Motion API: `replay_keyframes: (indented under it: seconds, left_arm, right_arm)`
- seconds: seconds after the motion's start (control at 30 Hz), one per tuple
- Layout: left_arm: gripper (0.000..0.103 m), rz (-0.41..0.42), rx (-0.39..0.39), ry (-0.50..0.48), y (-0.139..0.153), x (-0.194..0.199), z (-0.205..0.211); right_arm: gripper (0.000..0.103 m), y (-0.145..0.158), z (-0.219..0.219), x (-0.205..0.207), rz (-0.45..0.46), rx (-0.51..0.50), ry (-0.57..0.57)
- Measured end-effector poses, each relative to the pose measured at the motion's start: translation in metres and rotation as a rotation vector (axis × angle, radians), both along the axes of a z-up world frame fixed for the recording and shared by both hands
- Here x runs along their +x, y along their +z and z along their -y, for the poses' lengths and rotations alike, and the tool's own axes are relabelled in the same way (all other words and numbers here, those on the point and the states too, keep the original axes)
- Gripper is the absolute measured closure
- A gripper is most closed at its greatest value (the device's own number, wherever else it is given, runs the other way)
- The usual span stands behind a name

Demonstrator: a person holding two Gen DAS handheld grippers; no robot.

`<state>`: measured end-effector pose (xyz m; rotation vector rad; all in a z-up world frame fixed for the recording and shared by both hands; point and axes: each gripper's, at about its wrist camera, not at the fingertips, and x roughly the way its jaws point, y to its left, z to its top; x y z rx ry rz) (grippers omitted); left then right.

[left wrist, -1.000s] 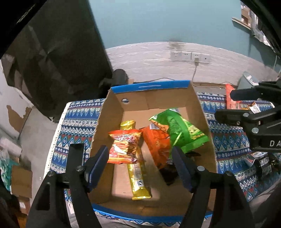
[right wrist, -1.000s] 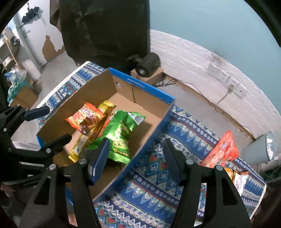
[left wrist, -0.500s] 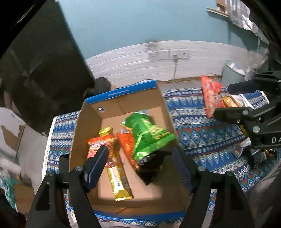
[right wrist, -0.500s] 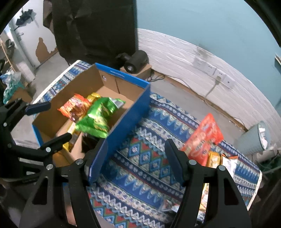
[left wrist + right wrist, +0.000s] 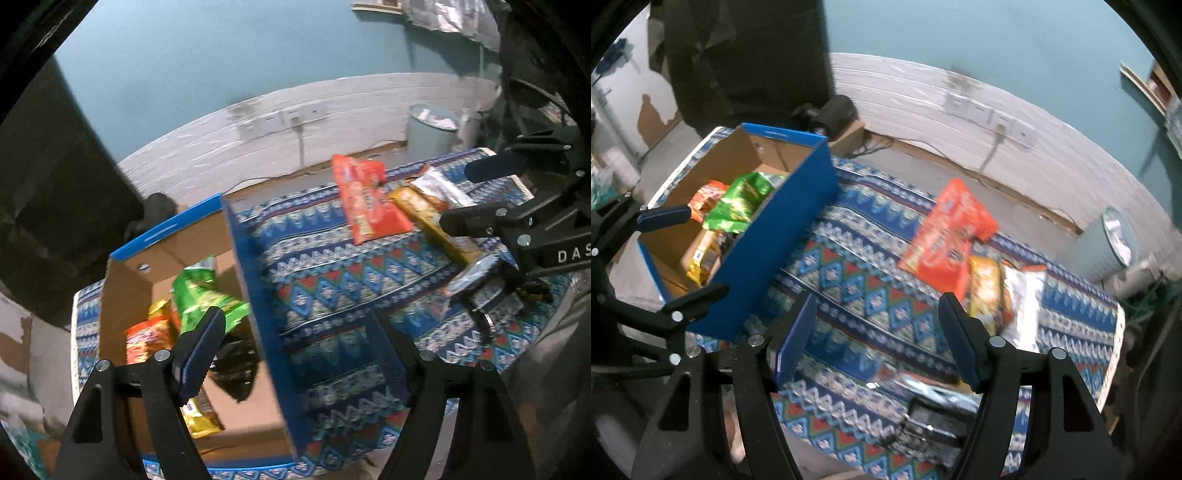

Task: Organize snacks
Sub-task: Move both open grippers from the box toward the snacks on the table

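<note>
Crinkly foil packets [image 5: 945, 236], cardboard box [image 5: 798, 221]

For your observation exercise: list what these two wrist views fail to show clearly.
- Left wrist view: dark packet in the cardboard box with blue rim, partly behind a gripper finger, kind unreadable.
- Right wrist view: dark packet at the bottom, blurred and partly behind the gripper.
- Both views: print on the orange-red snack bag blurred.

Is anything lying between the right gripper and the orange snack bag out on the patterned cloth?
Nothing visible does. The right gripper is open and empty, and only bare patterned cloth lies between it and the orange snack bag. The cardboard box sits off to the side.
</note>
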<state>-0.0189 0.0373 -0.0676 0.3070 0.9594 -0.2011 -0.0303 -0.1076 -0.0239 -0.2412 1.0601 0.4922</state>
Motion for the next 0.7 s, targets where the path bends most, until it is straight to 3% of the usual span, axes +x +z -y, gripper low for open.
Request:
replay_keyframes:
  seconds: [0.3,0.7]
  left_arm:
    - [0.023,-0.040,0.003,-0.105,-0.014,0.003,0.048]
    - [0.023,-0.121,0.010,-0.229,-0.040,0.010,0.113]
  right_arm:
    - [0.034,-0.008,0.063,-0.012,-0.021,-0.005,-0.107]
    - [0.034,-0.044,0.138,-0.026,-0.109,-0.020,-0.233]
